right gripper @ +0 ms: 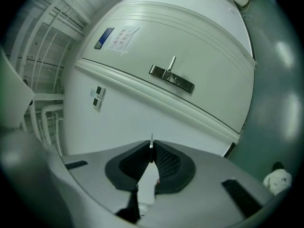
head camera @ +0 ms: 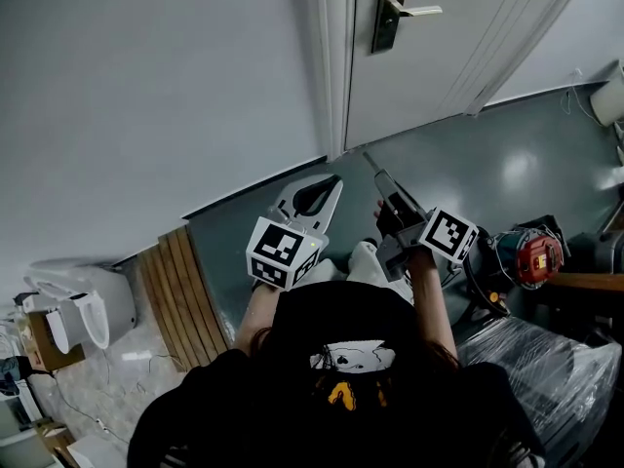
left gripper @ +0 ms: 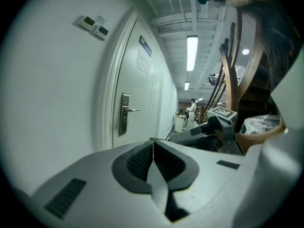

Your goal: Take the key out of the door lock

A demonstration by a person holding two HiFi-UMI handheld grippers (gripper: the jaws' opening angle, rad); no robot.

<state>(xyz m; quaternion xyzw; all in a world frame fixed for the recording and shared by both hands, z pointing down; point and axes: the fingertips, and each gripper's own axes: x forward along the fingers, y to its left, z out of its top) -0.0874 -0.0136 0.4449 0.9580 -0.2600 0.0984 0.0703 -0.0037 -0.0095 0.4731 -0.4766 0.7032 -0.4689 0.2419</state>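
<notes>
Bare floor (head camera: pixel 487 154) in front of the door (head camera: pixel 439 66) is wide open right up to the door handle (head camera: pixel 414 11), but the floor's right edge is jammed with a red machine (head camera: pixel 534 258) and a plastic-wrapped bundle (head camera: pixel 556 369), and the wall (head camera: pixel 146 86) boxes in the left.

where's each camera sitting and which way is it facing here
Left gripper view: rides the left gripper, jaws shut, facing along the wall toward the door handle.
Right gripper view: rides the right gripper, rolled, facing the door; its jaws pinch the key.
Head view: on the person's head, looking down over torso, arms, both grippers.
Shared: all show the door handle.
</notes>
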